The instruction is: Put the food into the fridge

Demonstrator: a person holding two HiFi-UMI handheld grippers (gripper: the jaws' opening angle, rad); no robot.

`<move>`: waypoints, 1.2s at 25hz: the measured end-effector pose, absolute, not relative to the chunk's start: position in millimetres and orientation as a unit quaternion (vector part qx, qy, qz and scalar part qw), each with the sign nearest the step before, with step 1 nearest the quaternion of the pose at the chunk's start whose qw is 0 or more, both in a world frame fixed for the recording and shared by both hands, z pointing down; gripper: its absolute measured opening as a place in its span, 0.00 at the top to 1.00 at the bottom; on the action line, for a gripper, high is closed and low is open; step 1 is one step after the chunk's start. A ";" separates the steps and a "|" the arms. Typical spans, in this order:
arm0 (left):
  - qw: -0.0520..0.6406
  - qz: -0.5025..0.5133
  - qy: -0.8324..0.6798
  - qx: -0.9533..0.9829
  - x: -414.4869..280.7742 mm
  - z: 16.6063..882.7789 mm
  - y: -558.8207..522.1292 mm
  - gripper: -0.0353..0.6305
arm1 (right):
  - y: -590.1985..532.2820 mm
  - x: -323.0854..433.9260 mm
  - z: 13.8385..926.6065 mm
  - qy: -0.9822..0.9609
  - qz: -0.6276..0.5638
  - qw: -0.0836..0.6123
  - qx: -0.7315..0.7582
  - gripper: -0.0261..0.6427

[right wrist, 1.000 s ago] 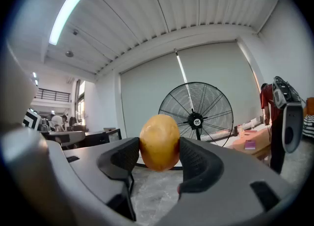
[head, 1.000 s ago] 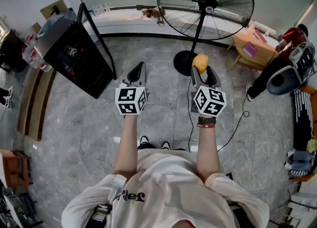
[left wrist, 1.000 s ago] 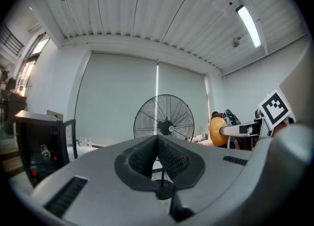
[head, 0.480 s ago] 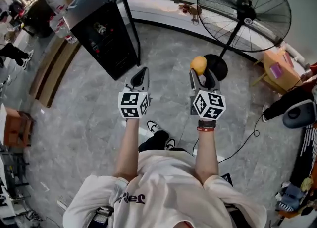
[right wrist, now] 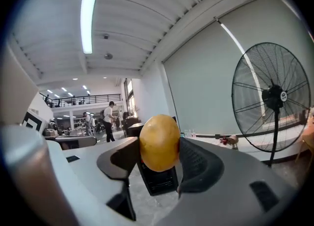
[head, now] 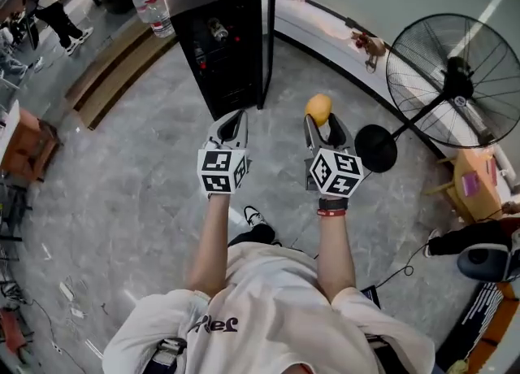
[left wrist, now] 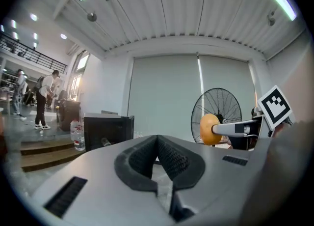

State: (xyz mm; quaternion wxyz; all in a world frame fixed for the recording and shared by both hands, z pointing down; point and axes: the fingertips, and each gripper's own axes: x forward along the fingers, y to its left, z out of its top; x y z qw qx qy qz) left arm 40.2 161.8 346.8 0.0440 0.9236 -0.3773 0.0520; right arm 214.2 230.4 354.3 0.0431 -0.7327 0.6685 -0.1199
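The right gripper (head: 322, 124) pinches a rounded yellow-orange fruit (right wrist: 159, 142) between its two dark ribbed pads, one on each side, and holds it in the air above the grey marbled tile floor (head: 138, 193). The left gripper (left wrist: 157, 147) has its jaws pressed together with nothing between them. Both point toward a small black fridge (head: 213, 55) that stands on the floor just beside a low wooden step (head: 114, 80), its door (head: 266, 35) open. A large black pedestal fan (head: 452, 80) stands well apart, to the right

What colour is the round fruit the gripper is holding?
Yellow-orange. The fruit shows best in the right gripper view.
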 end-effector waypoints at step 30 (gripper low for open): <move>0.085 0.023 -0.518 0.851 -76.3 356.1 -20.4 0.92 | -11.6 92.6 360.9 0.792 -0.129 -0.009 -0.597 0.56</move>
